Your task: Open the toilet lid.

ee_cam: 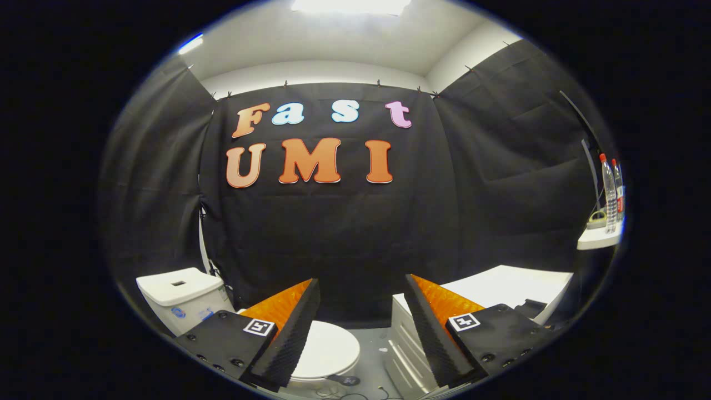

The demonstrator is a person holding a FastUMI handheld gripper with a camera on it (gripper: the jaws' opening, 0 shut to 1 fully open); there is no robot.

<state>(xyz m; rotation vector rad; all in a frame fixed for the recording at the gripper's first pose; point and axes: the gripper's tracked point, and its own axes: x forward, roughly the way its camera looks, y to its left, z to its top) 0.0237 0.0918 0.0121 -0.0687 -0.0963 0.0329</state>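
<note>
Your tool [361, 328] hangs in the air with its two fingers spread wide apart, nothing caught between them and nothing touching either one. Between the fingers you look straight onto the black cloth wall of the booth and, lower down, a strip of grey floor [375, 347].

The toilet [328, 355] sits low and to the left of the tool, partly hidden behind your left finger [289, 333]. Its lid [330, 349] is down, lying flat and closed over the bowl, and the part you can see shows just to the inner side of that left finger, below the fingertips and well apart from them. The white cistern [180, 294] stands further out to the left, beyond the left finger, against the cloth wall, with a flush button on its top.

To the right, behind your right finger [430, 328], a white ribbed cabinet [405, 347] stands on the floor, and a white worktop [511, 283] runs off beyond it toward the right-hand wall. Far off to the right and higher than the tool, a small white shelf [597, 239] carries two clear bottles [611, 194] with red caps, standing upright side by side.

A few thin cables [355, 395] lie on the floor beneath the tool, near the toilet's base.
</note>
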